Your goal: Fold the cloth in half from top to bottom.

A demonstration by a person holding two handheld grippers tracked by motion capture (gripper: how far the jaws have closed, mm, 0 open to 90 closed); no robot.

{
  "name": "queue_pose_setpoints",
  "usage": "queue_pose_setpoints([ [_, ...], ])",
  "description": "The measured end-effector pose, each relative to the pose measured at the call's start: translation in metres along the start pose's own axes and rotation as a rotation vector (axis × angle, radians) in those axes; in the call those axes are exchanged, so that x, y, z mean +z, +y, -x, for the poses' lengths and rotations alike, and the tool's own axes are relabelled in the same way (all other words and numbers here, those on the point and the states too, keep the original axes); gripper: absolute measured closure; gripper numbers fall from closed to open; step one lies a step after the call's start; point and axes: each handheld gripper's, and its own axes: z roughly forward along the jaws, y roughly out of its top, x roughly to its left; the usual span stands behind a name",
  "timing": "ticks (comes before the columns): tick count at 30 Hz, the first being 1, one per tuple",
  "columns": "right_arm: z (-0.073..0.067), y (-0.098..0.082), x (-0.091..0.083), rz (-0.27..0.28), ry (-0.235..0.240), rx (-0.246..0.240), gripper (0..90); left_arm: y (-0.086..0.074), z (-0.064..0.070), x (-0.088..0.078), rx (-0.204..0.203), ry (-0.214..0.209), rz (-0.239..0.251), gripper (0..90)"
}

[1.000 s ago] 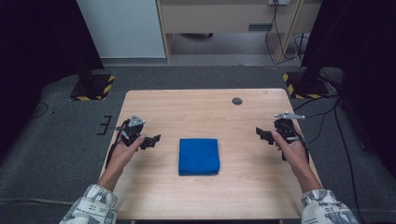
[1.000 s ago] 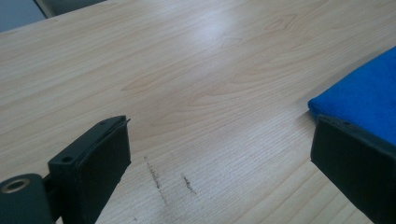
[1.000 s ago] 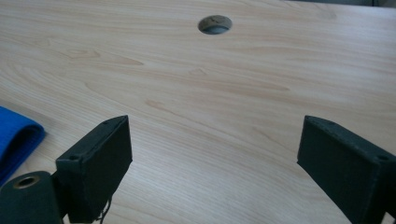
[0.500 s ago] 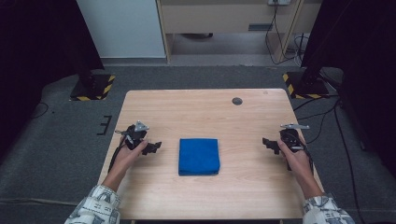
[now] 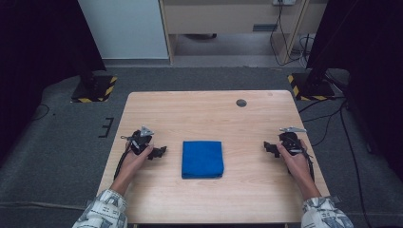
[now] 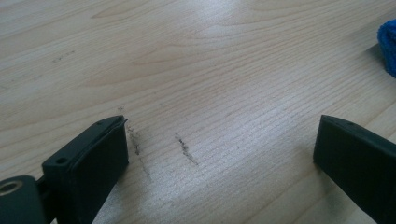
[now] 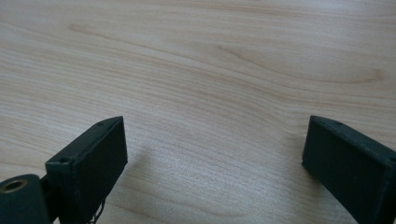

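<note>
Left gripper view: blue cloth (image 6: 388, 46) edge.

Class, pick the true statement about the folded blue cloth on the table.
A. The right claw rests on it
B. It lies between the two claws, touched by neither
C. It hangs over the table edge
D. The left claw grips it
B: the blue cloth lies flat mid-table, with the left claw and right claw open and apart from it on either side.

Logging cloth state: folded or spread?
Folded: the blue cloth lies as a compact thick square on the table, edges rounded.
</note>
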Motion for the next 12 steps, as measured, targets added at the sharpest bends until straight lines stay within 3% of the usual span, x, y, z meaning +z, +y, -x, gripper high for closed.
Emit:
queue_pose_setpoints([
  [3, -0.0074, -0.0015, 0.0028, -0.004, -0.039, -0.048, 5.4, -0.0002, 0.0004, 0.0, 0.001, -0.003, -0.001, 2.4],
  [12, -0.0081, -0.0064, -0.0021, -0.006, -0.044, -0.043, 4.8, -0.0005, 0.0012, -0.0004, -0.004, 0.002, -0.003, 2.1],
])
